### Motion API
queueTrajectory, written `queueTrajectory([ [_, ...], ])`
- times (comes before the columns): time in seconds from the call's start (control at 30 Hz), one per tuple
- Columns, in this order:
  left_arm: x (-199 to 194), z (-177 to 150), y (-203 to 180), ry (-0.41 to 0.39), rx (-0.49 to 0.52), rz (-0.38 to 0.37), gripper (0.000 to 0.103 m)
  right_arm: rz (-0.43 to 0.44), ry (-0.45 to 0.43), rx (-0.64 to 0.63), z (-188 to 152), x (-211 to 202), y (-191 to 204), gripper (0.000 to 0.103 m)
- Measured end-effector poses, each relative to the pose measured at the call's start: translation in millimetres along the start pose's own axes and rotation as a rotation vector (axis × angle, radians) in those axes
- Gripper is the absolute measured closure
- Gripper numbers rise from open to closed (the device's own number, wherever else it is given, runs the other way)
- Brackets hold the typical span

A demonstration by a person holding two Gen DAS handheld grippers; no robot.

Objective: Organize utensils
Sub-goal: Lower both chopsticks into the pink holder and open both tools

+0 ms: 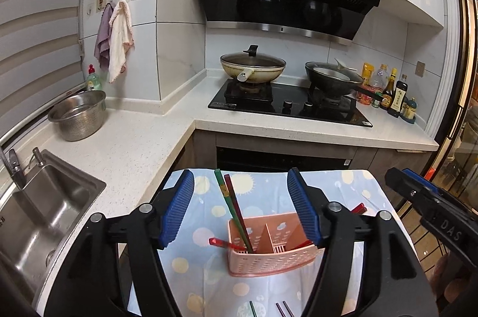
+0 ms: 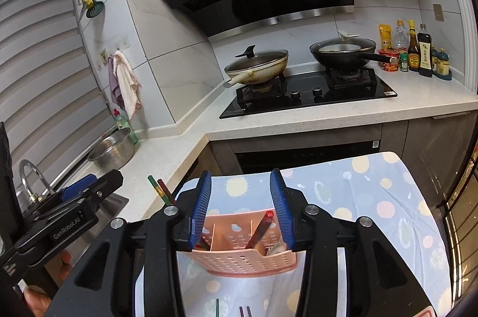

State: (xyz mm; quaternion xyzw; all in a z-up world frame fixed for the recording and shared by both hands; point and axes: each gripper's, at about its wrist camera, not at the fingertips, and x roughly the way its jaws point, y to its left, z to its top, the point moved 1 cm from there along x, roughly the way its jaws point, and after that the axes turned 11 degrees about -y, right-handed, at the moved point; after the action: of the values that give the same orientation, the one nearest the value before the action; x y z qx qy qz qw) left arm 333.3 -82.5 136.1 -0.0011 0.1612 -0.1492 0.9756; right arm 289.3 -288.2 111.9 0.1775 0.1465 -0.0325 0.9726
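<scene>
A pink slotted utensil basket point(image 1: 269, 257) point(image 2: 239, 264) stands on a table covered with a patterned cloth point(image 1: 209, 281). A green and a dark red chopstick point(image 1: 231, 203) point(image 2: 161, 191) lean upright in its left compartment, between the wide-apart fingers of my left gripper point(image 1: 240, 208), touching neither pad. A red chopstick point(image 1: 222, 242) pokes out at the basket's left. My right gripper point(image 2: 241, 209) is open over the basket, and a red chopstick point(image 2: 261, 230) leans in the right compartment close to its right pad. Each gripper shows in the other's view: right gripper point(image 1: 433, 203), left gripper point(image 2: 80, 197).
Loose chopsticks point(image 1: 252, 308) point(image 2: 217, 308) lie on the cloth near me. To the left are a steel sink point(image 1: 44, 212) and a colander point(image 1: 79, 114). Behind the table are a hob point(image 1: 289, 105) with two lidded pans, and sauce bottles point(image 1: 394, 96).
</scene>
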Motion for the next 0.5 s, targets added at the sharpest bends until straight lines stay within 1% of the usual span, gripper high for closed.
queueTrajectory([
  [0.03, -4.2, -0.8, 0.0, 0.0, 0.001, 0.0, 0.041, 0.0, -0.004, 0.0, -0.5, -6.1, 0.3, 0.062],
  [0.07, -9.1, -1.4, -0.2, 0.0, 0.003, 0.001, 0.039, 0.0, -0.007, 0.0, -0.6, -12.2, 0.5, 0.061],
  [0.1, -14.6, -2.1, -0.7, -0.001, 0.005, 0.004, 0.035, 0.002, -0.009, 0.0, -1.7, -19.4, 1.2, 0.061],
  [0.17, -26.1, -3.6, -1.7, -0.011, 0.007, 0.007, 0.032, 0.006, -0.012, -0.002, -3.9, -32.6, 2.6, 0.061],
  [0.23, -38.5, -5.4, -2.5, -0.017, 0.008, 0.002, 0.032, 0.006, -0.015, -0.009, -8.3, -47.0, 4.0, 0.059],
  [0.27, -44.5, -7.0, -3.1, -0.019, 0.01, 0.0, 0.031, 0.005, -0.017, -0.011, -10.9, -54.4, 4.6, 0.056],
  [0.33, -56.7, -11.0, -4.4, -0.019, 0.017, 0.002, 0.03, -0.004, -0.024, -0.022, -17.4, -70.2, 6.1, 0.053],
  [0.43, -72.9, -18.5, -6.5, -0.012, 0.029, 0.004, 0.028, -0.011, -0.027, -0.033, -28.3, -92.7, 7.0, 0.052],
  [0.5, -84.2, -25.7, -8.4, -0.008, 0.035, 0.008, 0.022, -0.008, -0.018, -0.026, -37.0, -106.3, 5.4, 0.052],
])
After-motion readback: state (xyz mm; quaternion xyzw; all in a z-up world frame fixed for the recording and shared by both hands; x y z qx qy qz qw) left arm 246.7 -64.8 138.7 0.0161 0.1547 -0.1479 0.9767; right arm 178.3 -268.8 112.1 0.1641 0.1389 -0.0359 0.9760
